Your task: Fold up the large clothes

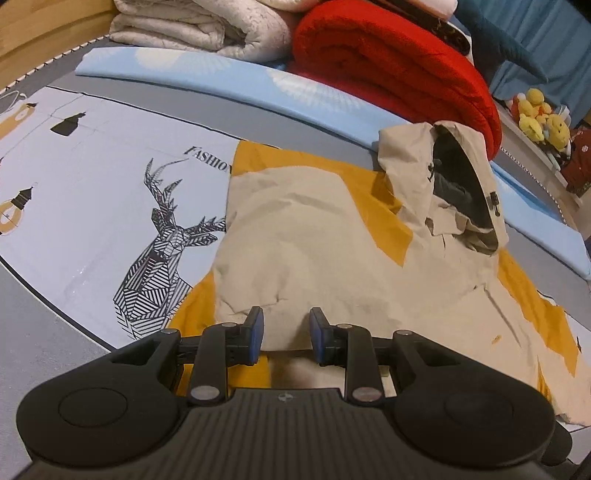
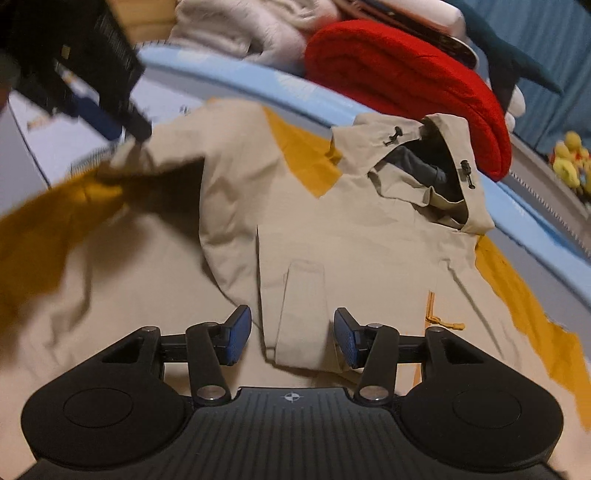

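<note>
jacket (image 2: 332, 236) flat, r gripper (image 2: 292, 332) open

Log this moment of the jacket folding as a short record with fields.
garment: beige and mustard hooded jacket, lying on the bed with one sleeve folded across the body
hood: hood at the far end, opening showing a dark lining
left gripper: jaws apart over beige fabric, no grip visible
right gripper: jaws apart, nothing pinched
behind the jacket: red blanket and folded white quilt
surface: printed bedsheet with a deer design
</note>
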A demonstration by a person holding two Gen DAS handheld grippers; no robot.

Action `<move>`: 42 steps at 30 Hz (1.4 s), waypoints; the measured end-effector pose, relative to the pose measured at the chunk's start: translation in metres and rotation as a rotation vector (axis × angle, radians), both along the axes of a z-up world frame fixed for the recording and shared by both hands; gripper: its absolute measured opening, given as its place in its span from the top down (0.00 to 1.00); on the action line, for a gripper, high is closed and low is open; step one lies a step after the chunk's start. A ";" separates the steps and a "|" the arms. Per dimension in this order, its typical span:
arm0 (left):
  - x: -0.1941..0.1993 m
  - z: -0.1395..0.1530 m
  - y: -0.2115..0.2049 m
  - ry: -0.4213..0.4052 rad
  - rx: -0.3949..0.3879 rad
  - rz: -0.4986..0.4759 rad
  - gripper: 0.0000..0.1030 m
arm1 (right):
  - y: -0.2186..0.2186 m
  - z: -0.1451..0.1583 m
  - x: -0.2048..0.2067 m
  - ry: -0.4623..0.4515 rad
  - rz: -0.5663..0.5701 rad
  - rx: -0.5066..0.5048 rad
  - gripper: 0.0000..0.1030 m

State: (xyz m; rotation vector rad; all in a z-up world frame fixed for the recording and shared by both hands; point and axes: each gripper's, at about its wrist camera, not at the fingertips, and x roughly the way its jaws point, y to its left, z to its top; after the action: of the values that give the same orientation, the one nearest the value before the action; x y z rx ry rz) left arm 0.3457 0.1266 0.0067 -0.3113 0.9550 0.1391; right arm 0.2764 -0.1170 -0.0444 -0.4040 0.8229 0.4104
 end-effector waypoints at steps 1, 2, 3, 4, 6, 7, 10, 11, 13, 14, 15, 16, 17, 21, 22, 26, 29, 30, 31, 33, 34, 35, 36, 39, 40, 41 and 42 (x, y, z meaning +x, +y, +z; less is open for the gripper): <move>0.000 0.000 -0.001 0.001 0.002 -0.003 0.71 | 0.001 -0.002 0.000 -0.001 0.004 -0.015 0.50; 0.000 -0.001 -0.002 0.001 0.002 -0.004 0.71 | 0.001 -0.005 -0.001 -0.002 0.014 -0.032 0.50; 0.000 -0.001 -0.002 0.001 0.002 -0.005 0.71 | 0.002 -0.006 -0.002 -0.005 0.023 -0.043 0.51; 0.000 -0.001 -0.003 0.000 0.003 -0.003 0.71 | 0.002 -0.008 -0.004 -0.011 0.035 -0.057 0.52; 0.000 -0.001 -0.003 -0.001 0.007 0.000 0.71 | 0.003 -0.010 -0.006 -0.023 0.056 -0.080 0.61; 0.000 -0.001 -0.002 -0.002 0.010 0.002 0.71 | 0.002 -0.009 -0.006 -0.031 0.058 -0.078 0.73; 0.000 0.000 0.000 -0.006 0.020 0.010 0.71 | -0.009 0.003 -0.001 -0.040 0.020 -0.010 0.98; 0.001 0.000 0.000 -0.009 0.023 0.014 0.71 | -0.015 0.010 0.002 -0.056 -0.011 0.032 1.00; 0.001 0.001 0.001 -0.014 0.029 0.019 0.71 | -0.035 0.032 0.008 -0.134 -0.136 0.132 1.00; 0.001 0.001 0.001 -0.016 0.032 0.022 0.71 | -0.047 0.044 0.011 -0.174 -0.205 0.181 1.00; 0.001 0.001 0.001 -0.016 0.035 0.022 0.71 | -0.058 0.053 0.012 -0.207 -0.267 0.220 1.00; 0.001 0.001 0.001 -0.016 0.037 0.022 0.71 | -0.072 0.062 0.014 -0.254 -0.354 0.257 1.00; 0.001 0.000 0.001 -0.016 0.039 0.023 0.71 | -0.088 0.070 0.015 -0.293 -0.453 0.282 1.00; 0.003 -0.001 0.002 -0.014 0.044 0.029 0.71 | -0.124 0.067 0.026 -0.205 -0.542 0.375 0.97; 0.003 -0.001 0.002 -0.013 0.045 0.030 0.71 | -0.121 0.061 0.028 -0.161 -0.501 0.381 0.97; 0.005 -0.004 0.000 -0.005 0.042 0.035 0.71 | -0.075 0.043 0.018 -0.058 -0.234 0.317 0.47; 0.007 -0.007 0.001 0.004 0.030 0.037 0.71 | -0.038 0.025 0.007 -0.055 -0.106 0.198 0.39; 0.008 -0.008 0.001 0.006 0.028 0.037 0.71 | -0.030 0.017 0.005 -0.047 -0.083 0.164 0.38; 0.009 -0.008 0.001 0.006 0.027 0.036 0.71 | -0.021 0.010 0.006 -0.039 -0.063 0.134 0.38; 0.010 -0.007 0.002 0.004 0.025 0.034 0.71 | -0.011 -0.003 0.008 -0.026 -0.031 0.075 0.37; 0.011 -0.006 0.003 0.003 0.025 0.034 0.71 | -0.007 -0.009 0.009 -0.022 -0.017 0.037 0.36; 0.011 -0.006 0.004 0.002 0.027 0.035 0.70 | -0.003 -0.016 0.008 -0.021 -0.003 -0.009 0.36; 0.011 -0.006 0.004 0.002 0.028 0.038 0.69 | 0.000 -0.020 0.002 -0.025 0.010 -0.045 0.37; 0.012 -0.005 0.007 0.002 0.029 0.046 0.69 | -0.004 -0.017 -0.001 -0.044 0.014 -0.049 0.55; 0.012 -0.005 0.007 0.001 0.030 0.050 0.69 | -0.010 -0.010 0.002 -0.046 -0.019 -0.006 0.70; 0.012 -0.005 0.007 0.000 0.031 0.051 0.69 | -0.017 -0.004 0.005 -0.048 -0.052 0.035 0.93; 0.011 -0.005 0.007 0.000 0.031 0.051 0.69 | -0.028 0.006 0.010 -0.043 -0.090 0.098 0.91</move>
State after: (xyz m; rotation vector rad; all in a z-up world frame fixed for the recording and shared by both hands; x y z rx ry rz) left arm 0.3572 0.1333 0.0020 -0.3073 0.9441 0.2006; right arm 0.2866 -0.1451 -0.0380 -0.2824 0.7727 0.3558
